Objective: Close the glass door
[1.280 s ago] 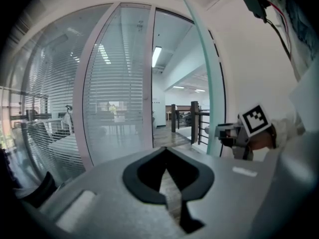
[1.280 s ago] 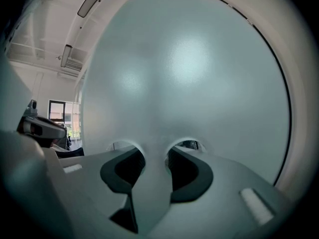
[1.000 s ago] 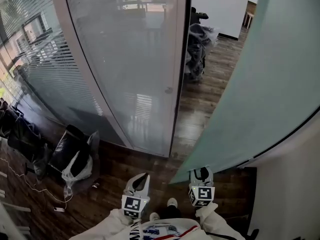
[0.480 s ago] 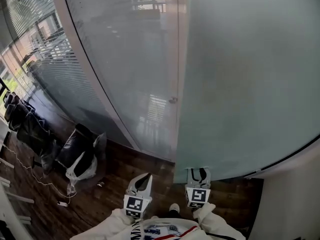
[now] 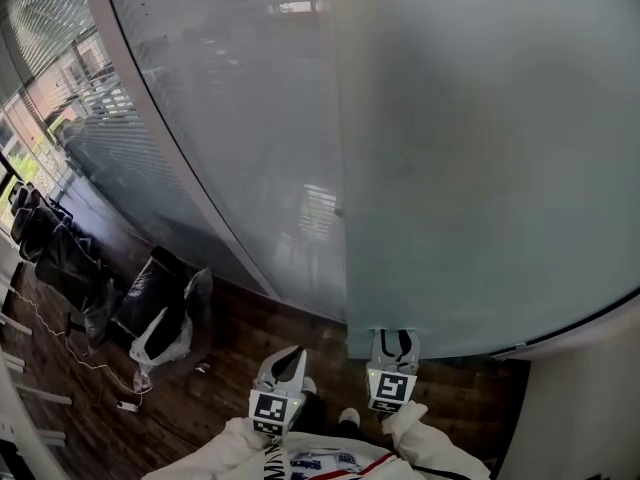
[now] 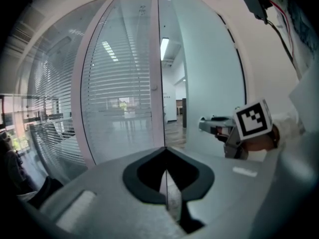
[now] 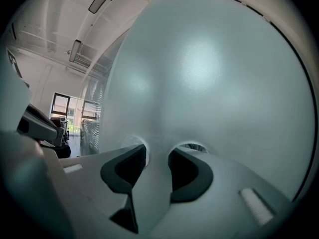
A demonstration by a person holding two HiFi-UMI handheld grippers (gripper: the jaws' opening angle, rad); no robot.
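The door (image 5: 480, 148) I'm looking at is a tall pane of frosted, pale grey-green glass, upright and plain. In the head view its leading edge runs straight down just beside the frame (image 5: 336, 168) of the fixed pane, all but shut. The left gripper view shows a narrow slit at that edge — floor and a room showing through.

Right gripper (image 5: 397, 340) noses against the lower edge of the frosted door (image 5: 480, 168). Left gripper (image 5: 289, 356) is just beside it, short of the glass. Bags (image 5: 160, 320) lie well left on the floor (image 5: 250, 333).
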